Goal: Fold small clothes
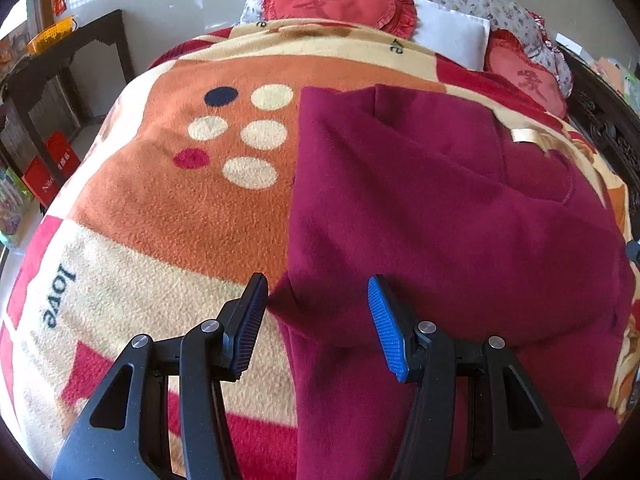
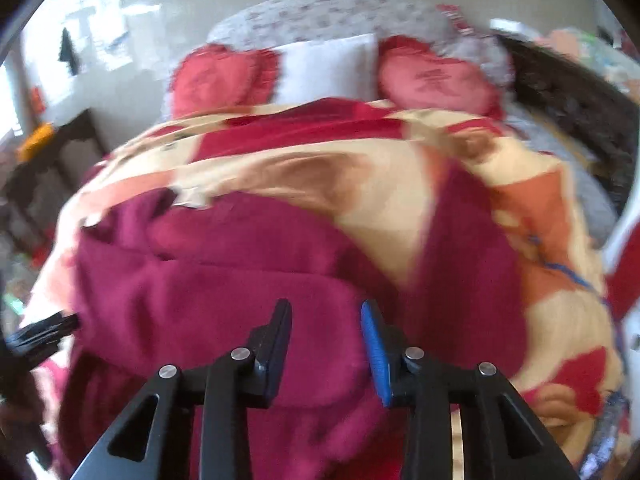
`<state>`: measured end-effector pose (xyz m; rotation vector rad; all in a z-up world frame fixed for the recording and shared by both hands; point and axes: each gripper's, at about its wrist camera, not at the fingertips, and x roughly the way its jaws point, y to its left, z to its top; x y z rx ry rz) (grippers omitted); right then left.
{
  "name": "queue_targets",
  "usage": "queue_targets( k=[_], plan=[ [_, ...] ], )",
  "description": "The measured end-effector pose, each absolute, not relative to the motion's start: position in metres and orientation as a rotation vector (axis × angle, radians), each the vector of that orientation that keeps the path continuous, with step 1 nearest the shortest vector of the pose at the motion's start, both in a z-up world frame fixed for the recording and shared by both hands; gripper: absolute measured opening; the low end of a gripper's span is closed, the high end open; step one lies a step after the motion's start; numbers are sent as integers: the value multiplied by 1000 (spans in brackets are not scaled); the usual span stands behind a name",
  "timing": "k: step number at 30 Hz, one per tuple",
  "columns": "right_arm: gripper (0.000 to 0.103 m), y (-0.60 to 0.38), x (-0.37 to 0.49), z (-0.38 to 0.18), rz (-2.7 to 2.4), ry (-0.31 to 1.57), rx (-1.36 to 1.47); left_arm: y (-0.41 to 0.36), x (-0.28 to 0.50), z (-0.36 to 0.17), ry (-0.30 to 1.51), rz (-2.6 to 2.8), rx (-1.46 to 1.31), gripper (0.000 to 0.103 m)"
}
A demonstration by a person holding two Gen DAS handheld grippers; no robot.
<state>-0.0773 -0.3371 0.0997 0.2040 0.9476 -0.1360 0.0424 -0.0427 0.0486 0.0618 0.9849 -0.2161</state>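
A dark maroon fleece garment (image 1: 440, 208) lies partly folded on a patterned fleece blanket (image 1: 180, 208) on a bed. My left gripper (image 1: 318, 300) is open and empty, just above the garment's near left edge. In the blurred right wrist view the same garment (image 2: 224, 280) lies below my right gripper (image 2: 326, 336), which is open and empty over its near part. A maroon sleeve or flap (image 2: 468, 248) stretches away to the right. The left gripper (image 2: 40, 334) shows at the left edge of that view.
Two red heart-shaped cushions (image 1: 336, 0) (image 1: 528, 76) and a white pillow (image 1: 452, 36) lie at the head of the bed. A dark wooden table (image 1: 68, 64) with a yellow basket (image 1: 50, 34) stands left of the bed. A dark carved bed frame (image 1: 604, 120) runs along the right.
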Motion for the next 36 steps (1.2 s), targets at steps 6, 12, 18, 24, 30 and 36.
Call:
queue_targets(
  k=[6, 12, 18, 24, 30, 36],
  plan=[
    [34, -301, -33, 53, -90, 1074, 98, -35, 53, 32, 1004, -192, 41, 69],
    [38, -313, -63, 87, -91, 1003, 126, -30, 39, 49, 999, -202, 74, 69],
    [44, -346, -118, 106, -161, 993, 154, -35, 19, 67, 979, -243, 23, 69],
    [44, -372, -153, 101, -208, 973, 236, -59, -1, 76, 961, -285, 60, 69],
    [45, -393, -157, 98, -243, 978, 284, -75, -9, 68, 985, -313, 61, 69],
    [47, -430, -112, 103, -311, 964, 352, -88, -13, 63, 999, -339, 90, 69]
  ],
)
